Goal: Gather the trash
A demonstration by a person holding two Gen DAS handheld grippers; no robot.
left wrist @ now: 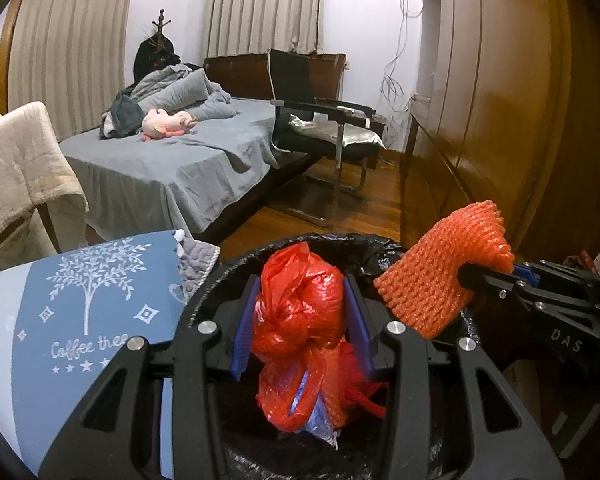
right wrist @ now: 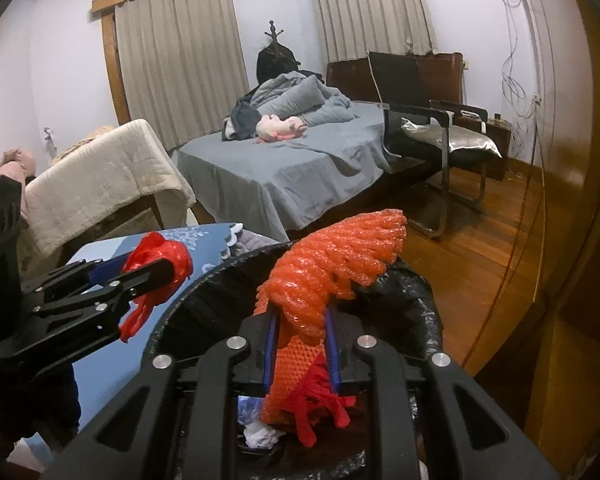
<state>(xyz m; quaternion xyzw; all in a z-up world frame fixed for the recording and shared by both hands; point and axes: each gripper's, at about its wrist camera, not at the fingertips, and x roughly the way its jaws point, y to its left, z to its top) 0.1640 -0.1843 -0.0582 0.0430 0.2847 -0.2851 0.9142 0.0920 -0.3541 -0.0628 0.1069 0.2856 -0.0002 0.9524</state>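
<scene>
My left hand-held gripper [left wrist: 300,328] is clamped on a crumpled red plastic bag [left wrist: 296,320], and my right hand-held gripper [right wrist: 302,344] is clamped on an orange foam net sleeve [right wrist: 332,264]. Both pieces hang just ahead of and over the round bin lined with a black plastic bag [left wrist: 340,246] below my fingers. White and blue scraps [right wrist: 260,434] already lie inside. I judge collecting nearly done; releasing both remains

Two grippers [left wrist: 302,320] [right wrist: 302,344], one red plastic bag [left wrist: 296,312], one orange foam net [right wrist: 320,276], one black-lined bin [left wrist: 340,242], one bed [left wrist: 172,168], one chair [left wrist: 324,120], one pink plush toy [left wrist: 166,122].
</scene>
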